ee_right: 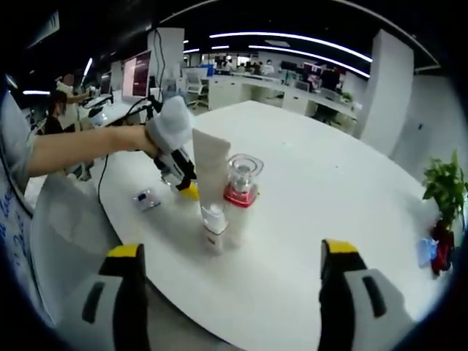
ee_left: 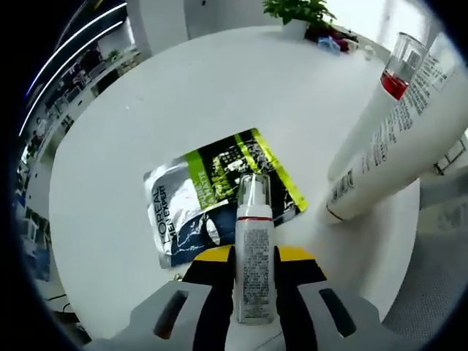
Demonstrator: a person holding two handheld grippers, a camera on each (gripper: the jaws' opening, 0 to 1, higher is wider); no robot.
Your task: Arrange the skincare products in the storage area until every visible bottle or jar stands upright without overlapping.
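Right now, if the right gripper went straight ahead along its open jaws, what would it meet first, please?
Probably the small white bottle held by the left gripper, with the red-collared bottle just behind; depth is uncertain.

Bright even overhead light, ceiling strip lights (ee_right: 292,38) glowing, soft faint shadows, table (ee_left: 183,95) slightly overexposed, strong fisheye bending, blurred edges

— What's on the round table (ee_left: 146,110), counted?
— One small pump bottle (ee_left: 254,248), one tall white tube (ee_left: 395,146), one red-collared bottle with a clear cap (ee_right: 241,183) and one flat sachet (ee_left: 212,197).
— Anything at the table's far edge?
— One potted plant (ee_left: 300,14).
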